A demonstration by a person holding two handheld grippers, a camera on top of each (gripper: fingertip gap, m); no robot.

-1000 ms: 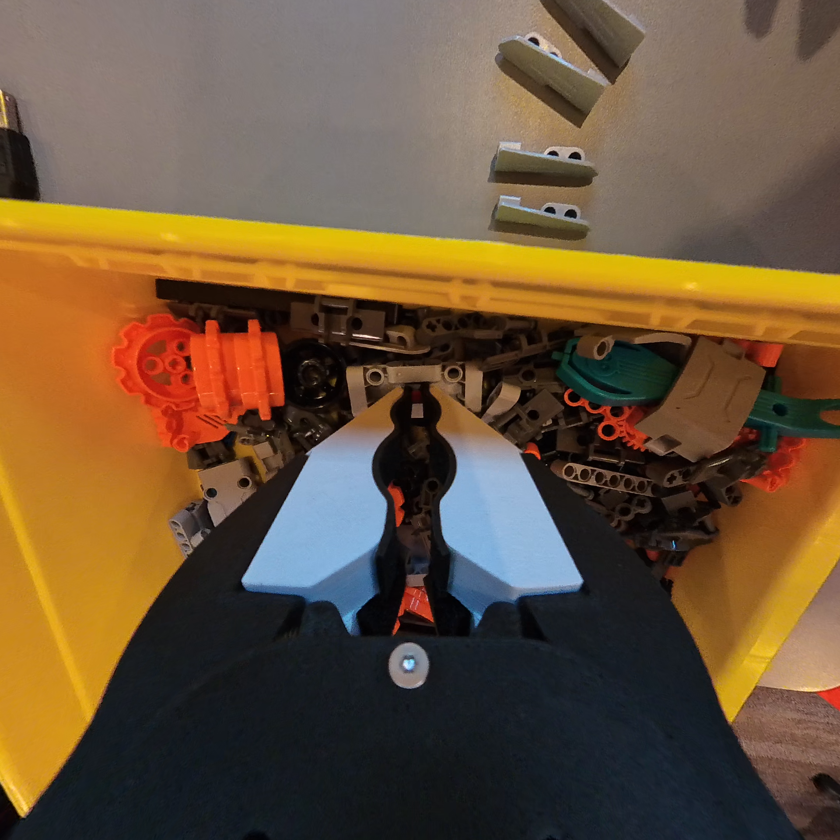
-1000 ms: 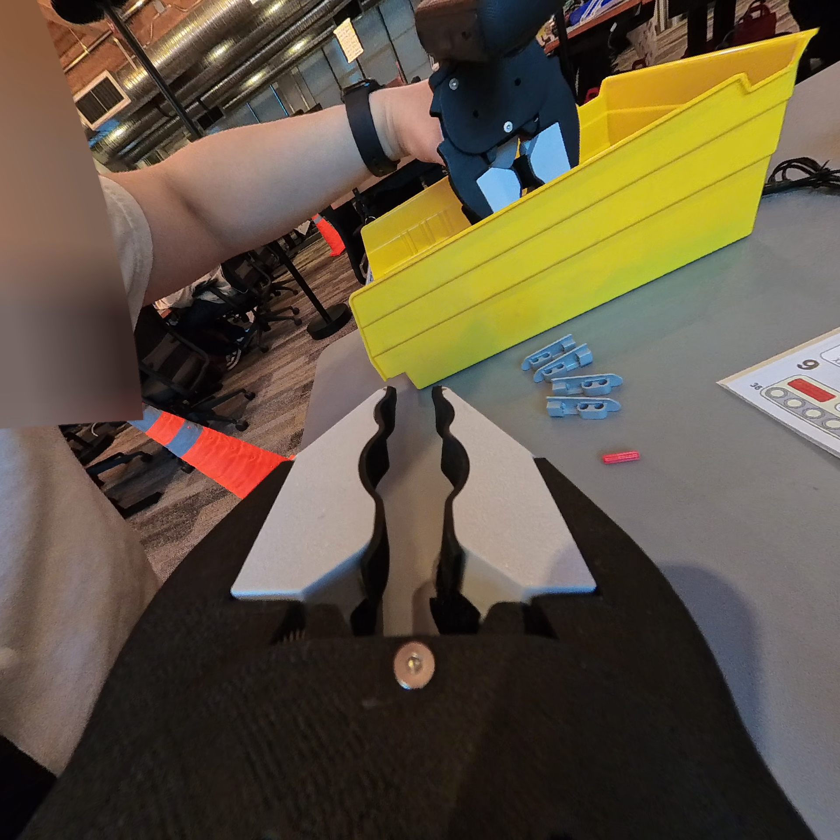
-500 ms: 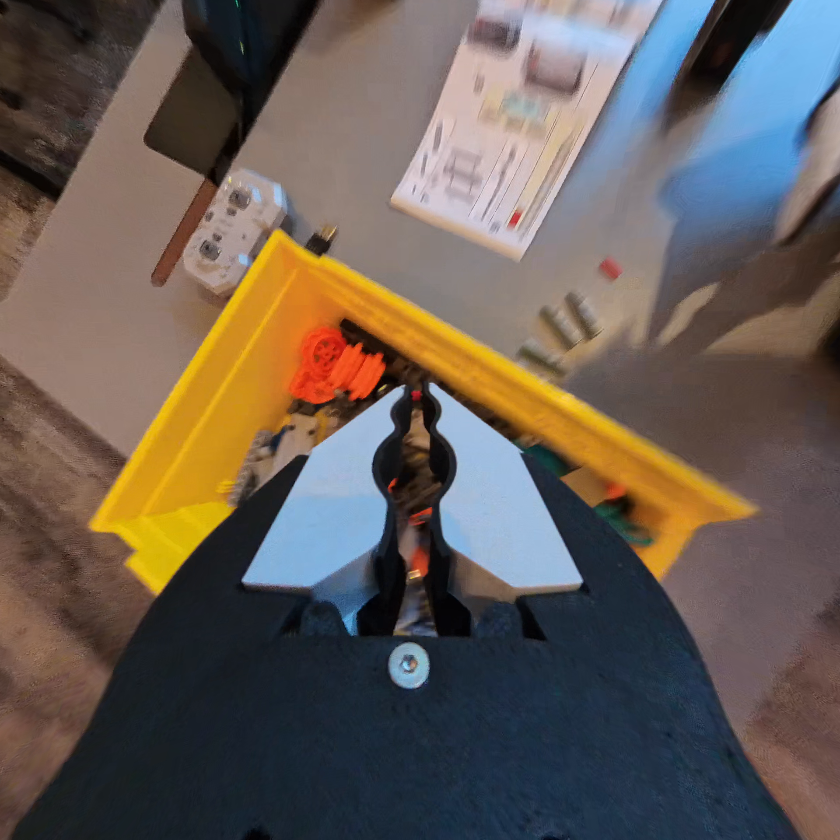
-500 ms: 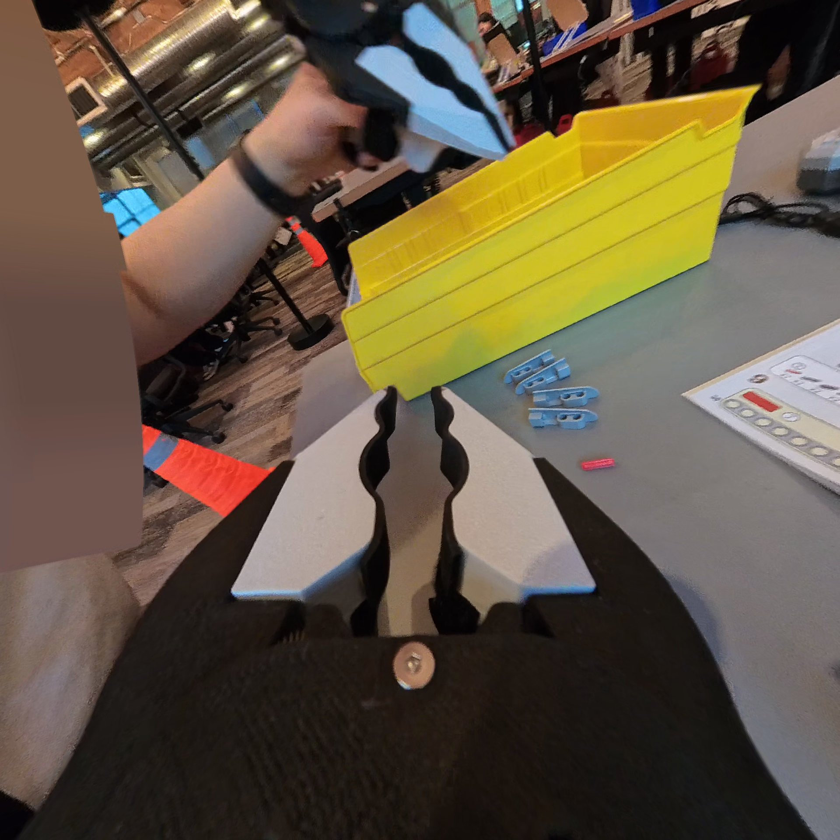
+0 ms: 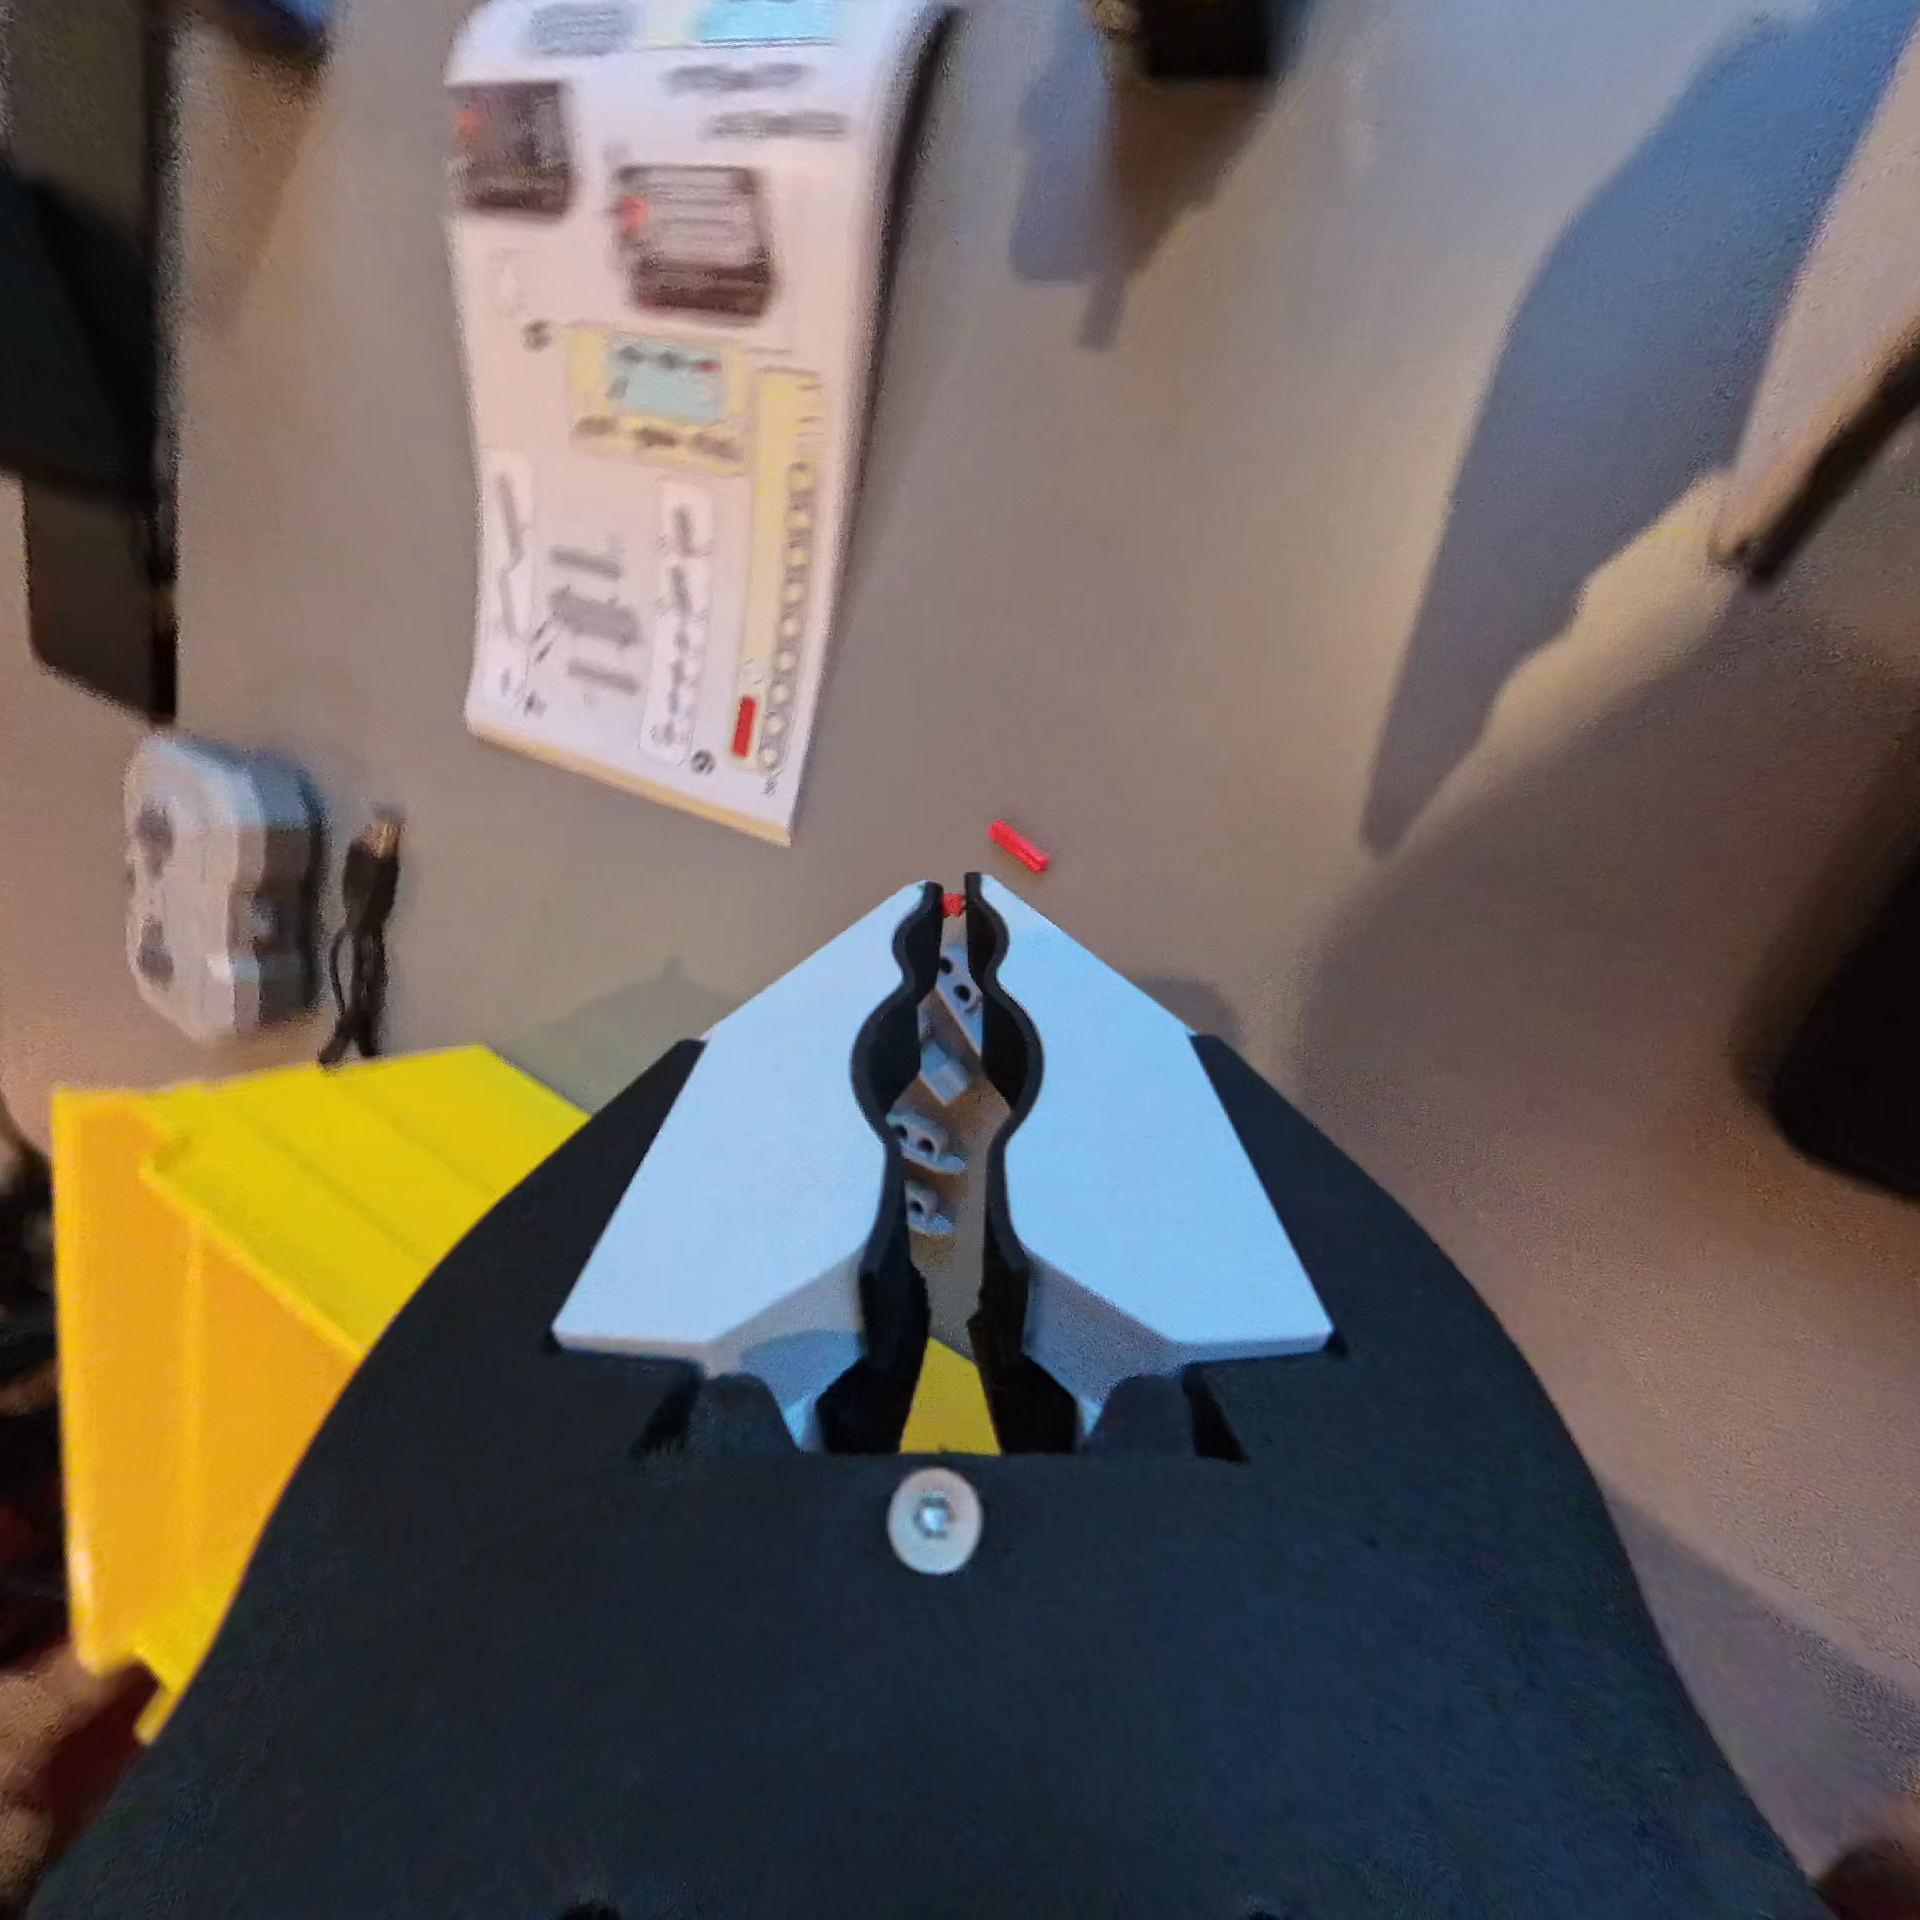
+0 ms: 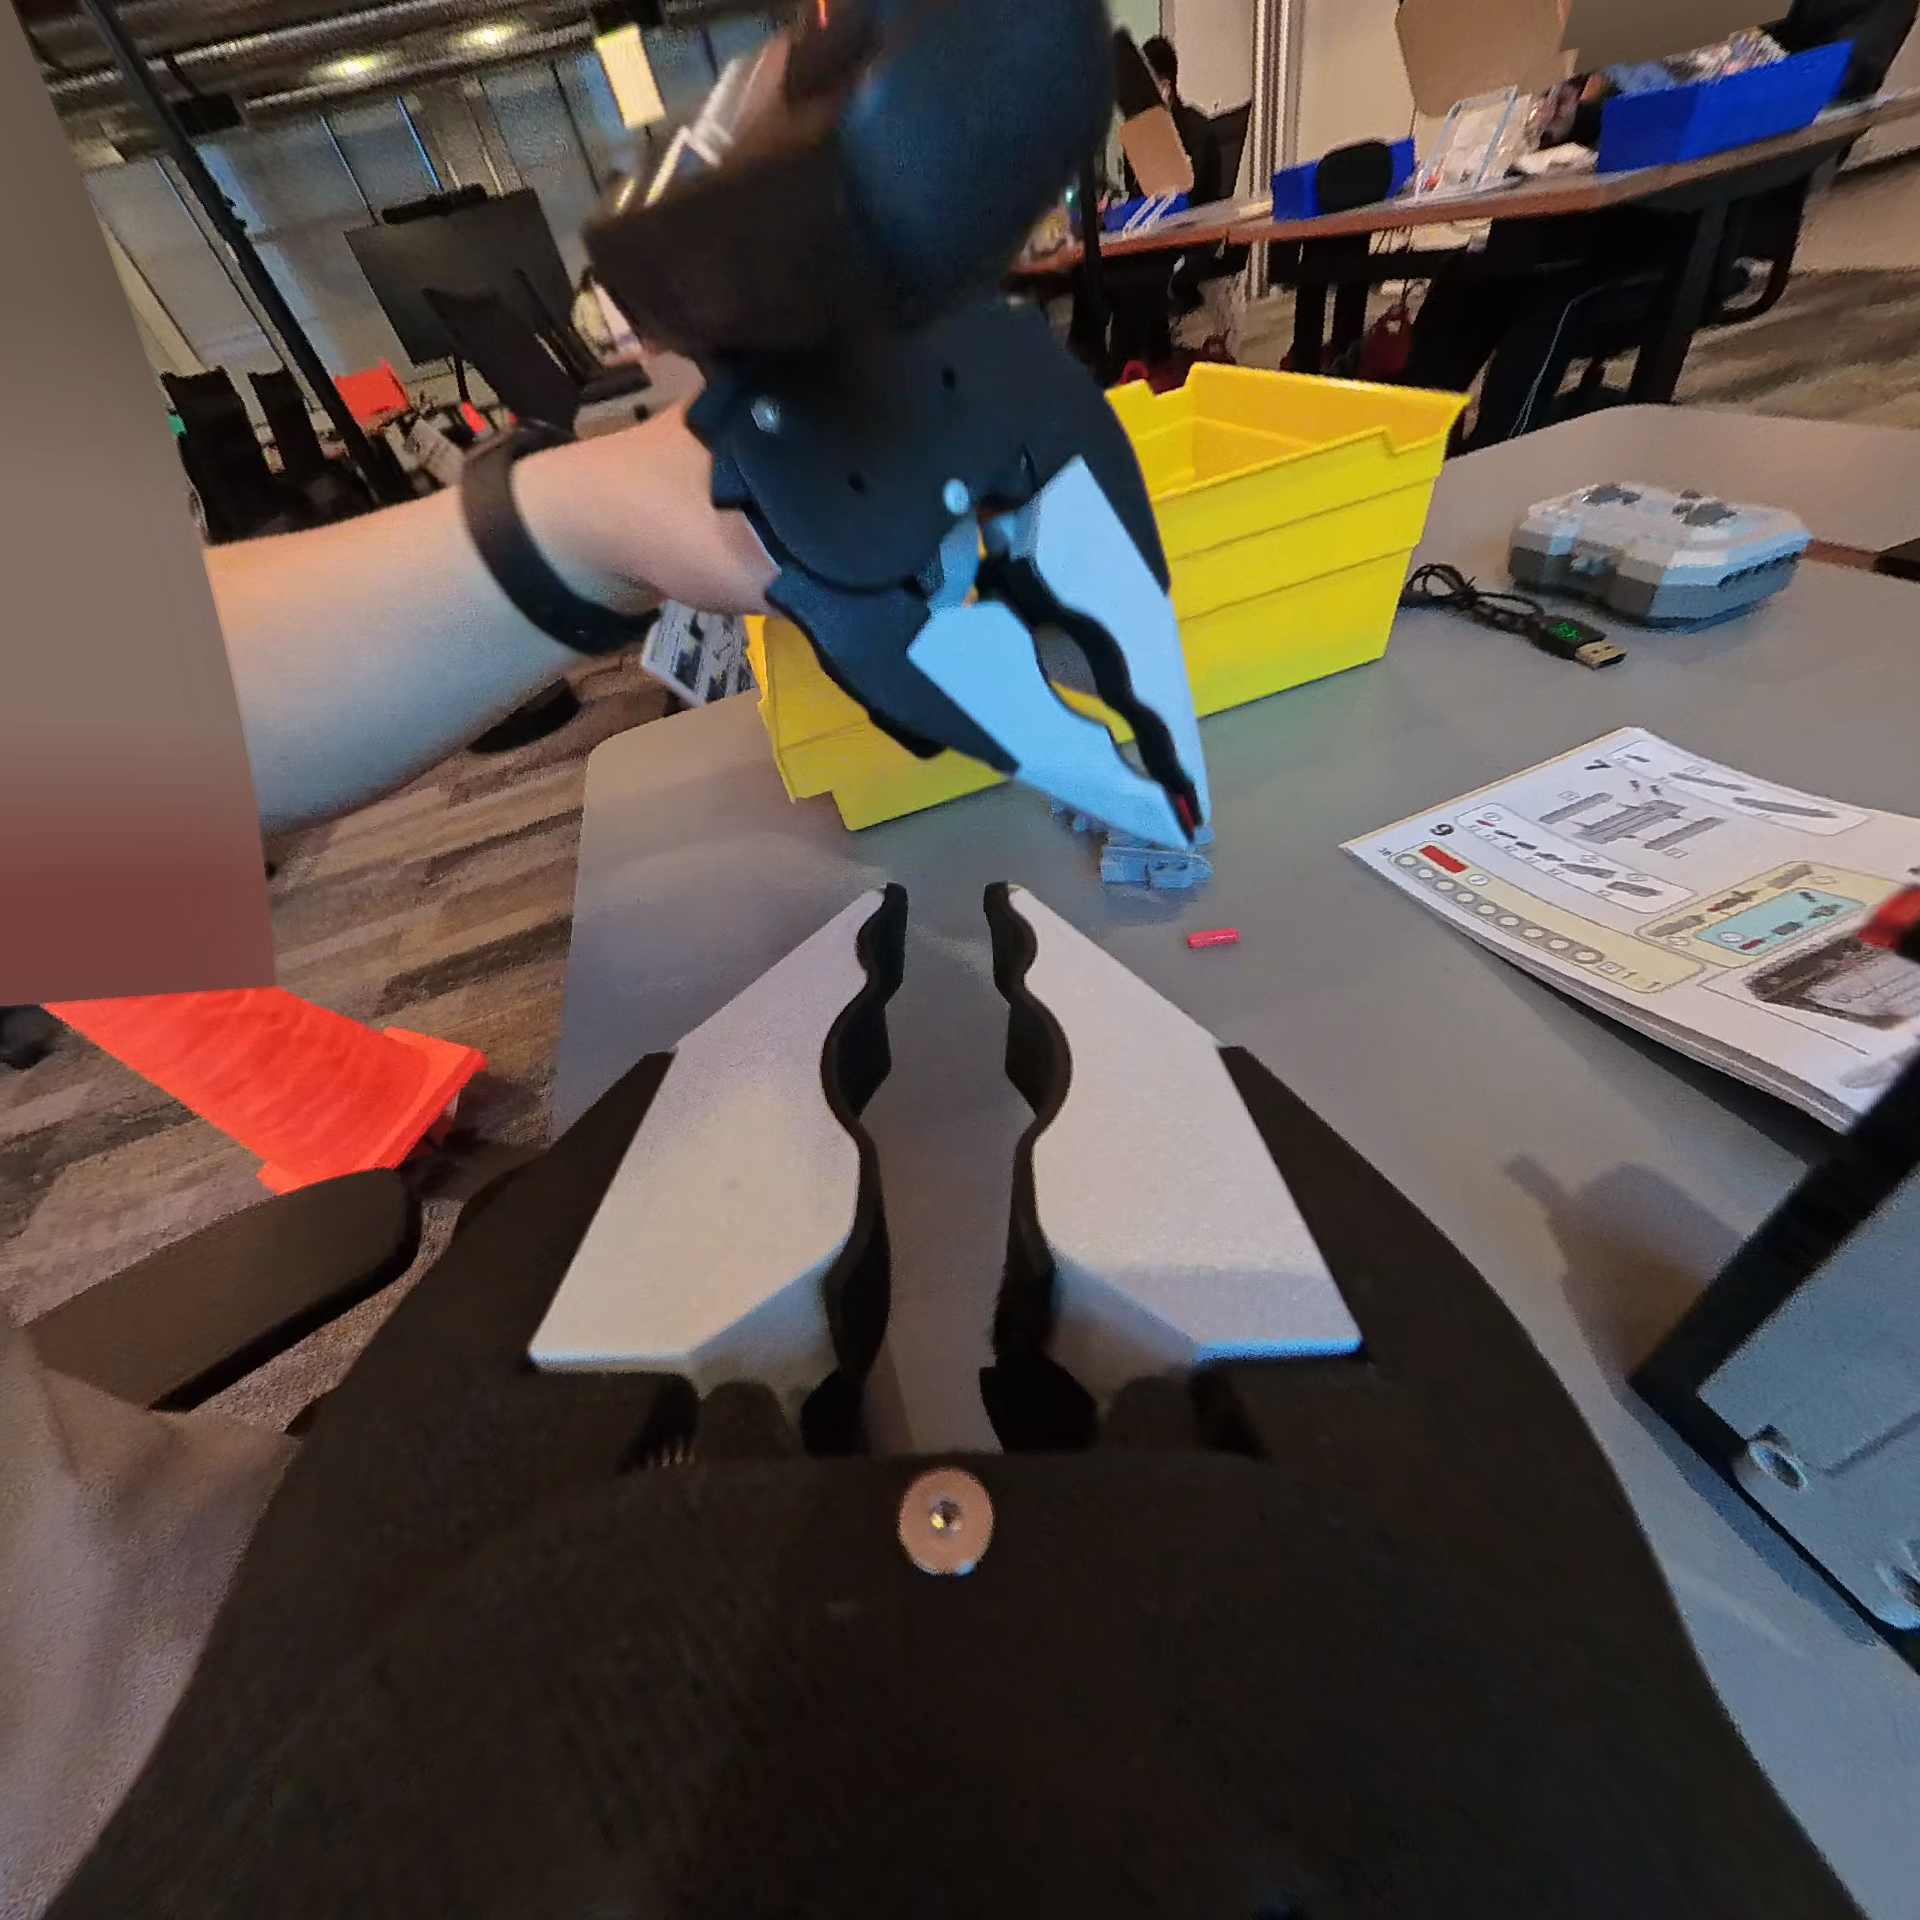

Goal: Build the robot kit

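Mid-frame, the left gripper pinches a tiny red piece above grey bricks, while the right gripper hangs parted and empty at lower centre.

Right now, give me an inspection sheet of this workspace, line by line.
Surface: grey tabletop, mostly bare.
Job's things: small red plastic pin pinched at the left gripper tips; second red pin lying loose; cluster of grey plastic pieces under the left gripper; yellow plastic bin.
Clutter: open paper instruction booklet; grey box-shaped device.
Grippers: left gripper shut on the pin; right gripper open, empty, above the table.
Cables: black USB cable beside the grey device.
Surroundings: orange bin on the floor; other tables behind.
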